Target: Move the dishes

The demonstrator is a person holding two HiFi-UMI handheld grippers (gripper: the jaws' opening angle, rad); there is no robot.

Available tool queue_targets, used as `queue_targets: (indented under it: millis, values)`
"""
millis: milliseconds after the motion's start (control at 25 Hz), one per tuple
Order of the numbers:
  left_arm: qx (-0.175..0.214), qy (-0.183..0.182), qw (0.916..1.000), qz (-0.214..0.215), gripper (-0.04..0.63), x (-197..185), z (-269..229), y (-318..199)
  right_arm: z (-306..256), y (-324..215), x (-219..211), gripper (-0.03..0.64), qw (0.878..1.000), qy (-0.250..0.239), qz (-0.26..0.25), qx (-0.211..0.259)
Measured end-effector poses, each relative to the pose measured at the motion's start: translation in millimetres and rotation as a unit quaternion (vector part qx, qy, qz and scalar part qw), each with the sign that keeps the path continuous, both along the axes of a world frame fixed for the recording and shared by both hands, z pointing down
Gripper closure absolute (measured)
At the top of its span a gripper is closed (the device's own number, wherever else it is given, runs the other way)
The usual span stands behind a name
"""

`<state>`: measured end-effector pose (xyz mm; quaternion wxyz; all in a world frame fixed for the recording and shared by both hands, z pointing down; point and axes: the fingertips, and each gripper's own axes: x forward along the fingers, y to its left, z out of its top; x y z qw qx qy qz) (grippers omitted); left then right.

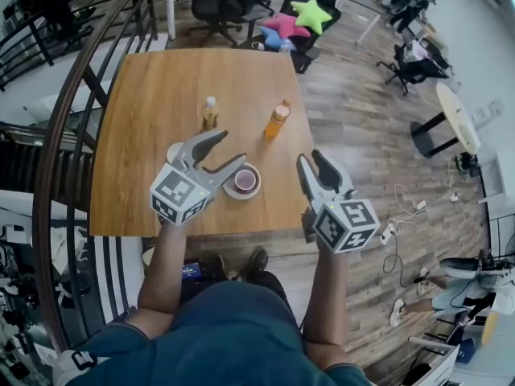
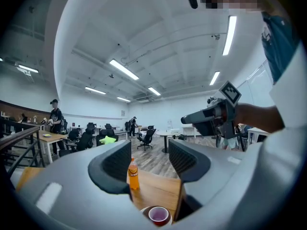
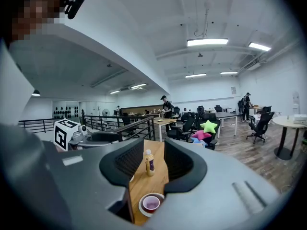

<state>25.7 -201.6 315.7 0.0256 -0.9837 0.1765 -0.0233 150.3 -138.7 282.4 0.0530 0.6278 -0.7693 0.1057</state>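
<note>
Two hand-held grippers hang over a wooden table (image 1: pixel 153 95), the left gripper (image 1: pixel 231 148) at 11 o'clock of a cup (image 1: pixel 245 179) on a white saucer (image 1: pixel 230 191) near the table's near edge, its jaws released, wide apart and empty. The right gripper (image 1: pixel 311 161), at 3 o'clock of the cup by the table's edge, is likewise released and grasps nothing. An orange bottle (image 1: pixel 278 121) stands upright at 1 o'clock of the cup and a yellow bottle (image 1: pixel 209 113) at 11 o'clock, while a plate (image 1: pixel 172 151) shows partly behind the left gripper at 9 o'clock.
</note>
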Motion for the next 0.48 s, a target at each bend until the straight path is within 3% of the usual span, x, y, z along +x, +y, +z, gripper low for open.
queue_targets:
  millis: [480]
  values:
    - [-0.032,-0.03,0.9989,-0.018,0.359,-5.0,40.4,-11.3,17.1,-35.9,-12.9,0.501,0.999,-0.014,-0.04,-0.016]
